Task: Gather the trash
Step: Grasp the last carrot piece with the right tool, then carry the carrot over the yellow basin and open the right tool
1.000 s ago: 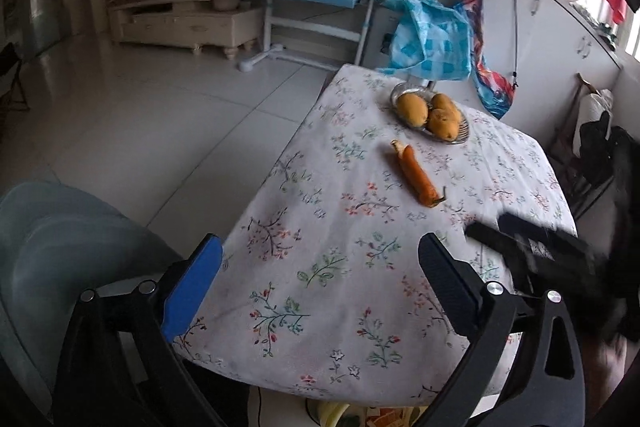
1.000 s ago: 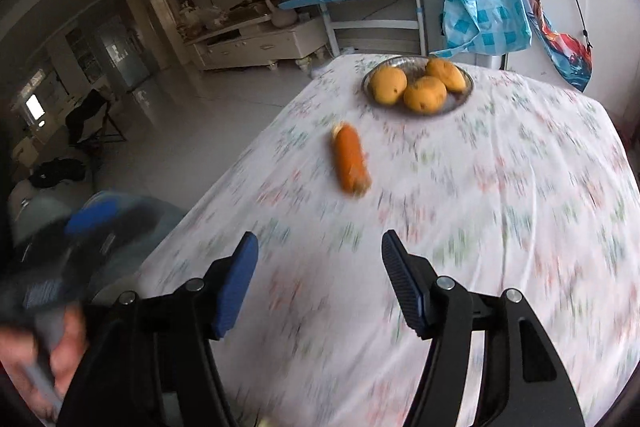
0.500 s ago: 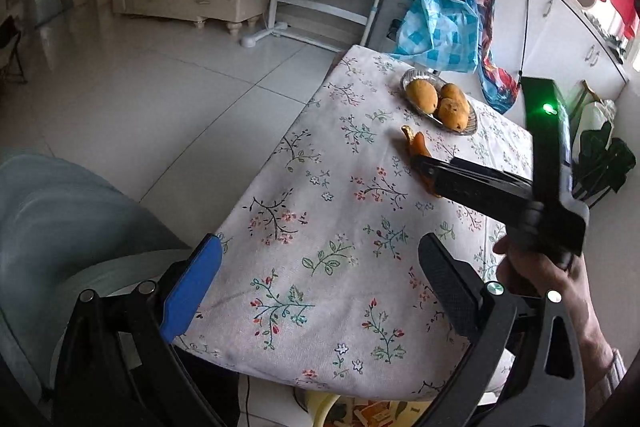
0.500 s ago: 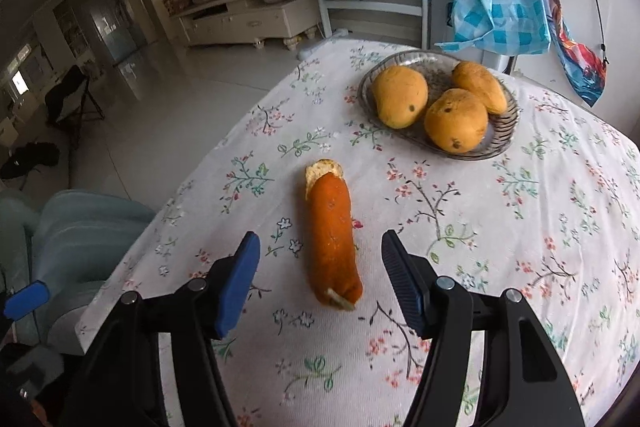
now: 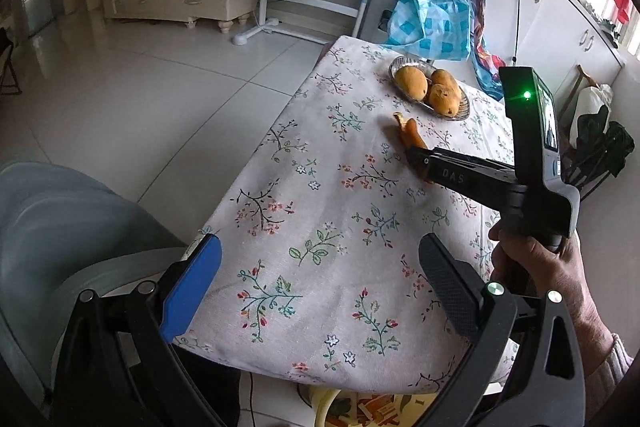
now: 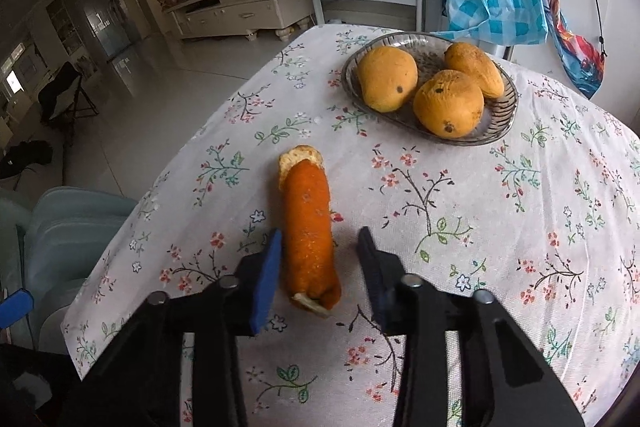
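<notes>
A: Where's the trash?

B: Orange peel (image 6: 310, 231), a rolled strip lying on the floral tablecloth (image 6: 520, 227), near the table's middle, short of the fruit dish (image 6: 502, 115) with three mangoes (image 6: 386, 77). The peel runs lengthwise away from my right camera, so I've lined the tool up along it.

A: Right gripper state?

B: Right gripper (image 6: 318, 247) is down at cloth level, jaws straddling the near half of the peel. The blue pad (image 6: 266, 279) looks touching or just beside the peel's left side; the dark pad has a visible gap. So parted, nothing gripped yet. I'd judge this is the closing step.

A: Left?

B: Left gripper (image 5: 320, 279) is spread wide, empty, hovering at the near table edge, well apart from the peel. I keep it back so it doesn't crowd the pick. A pale chair (image 5: 60, 219) sits under it.

A: Risk?

B: The curled peel may squash or roll under the pinch.
</notes>
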The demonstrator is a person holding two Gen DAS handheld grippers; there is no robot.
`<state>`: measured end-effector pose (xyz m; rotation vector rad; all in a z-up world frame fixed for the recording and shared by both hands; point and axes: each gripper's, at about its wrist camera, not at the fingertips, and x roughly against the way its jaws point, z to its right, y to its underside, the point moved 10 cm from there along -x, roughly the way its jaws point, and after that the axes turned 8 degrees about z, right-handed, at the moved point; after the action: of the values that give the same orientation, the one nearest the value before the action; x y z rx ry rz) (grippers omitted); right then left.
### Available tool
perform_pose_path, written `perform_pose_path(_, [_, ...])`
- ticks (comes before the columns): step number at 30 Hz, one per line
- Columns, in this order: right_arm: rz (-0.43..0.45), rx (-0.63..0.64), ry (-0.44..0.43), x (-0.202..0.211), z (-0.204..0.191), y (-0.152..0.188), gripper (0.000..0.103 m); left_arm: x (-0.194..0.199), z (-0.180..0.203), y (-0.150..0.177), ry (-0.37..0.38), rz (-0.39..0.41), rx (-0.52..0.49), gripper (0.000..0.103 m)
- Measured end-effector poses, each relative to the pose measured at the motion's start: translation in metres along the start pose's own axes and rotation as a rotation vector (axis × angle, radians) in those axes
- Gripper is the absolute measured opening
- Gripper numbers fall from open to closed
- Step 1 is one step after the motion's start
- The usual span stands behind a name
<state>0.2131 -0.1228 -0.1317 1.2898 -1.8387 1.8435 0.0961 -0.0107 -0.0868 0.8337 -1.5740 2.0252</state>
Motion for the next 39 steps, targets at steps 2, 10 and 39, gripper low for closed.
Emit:
perform_pose_path(2, [0.001, 0.0, -0.002, 0.001, 0.0, 0.001, 0.026, 0.0, 0.001, 0.001, 0.0, -0.001, -0.005, 0.096])
perform_pose_path(10, [-0.008, -0.012, -0.018, 0.016, 0.006, 0.011, 0.022, 0.001, 0.006, 0.003, 0.002, -0.005, -0.028, 0.096])
perform_pose_path(39, [-0.018, -0.05, 0.029, 0.094, 0.022, 0.086, 0.049, -0.003, 0.026, 0.029, 0.004, -0.053, -0.14, 0.096])
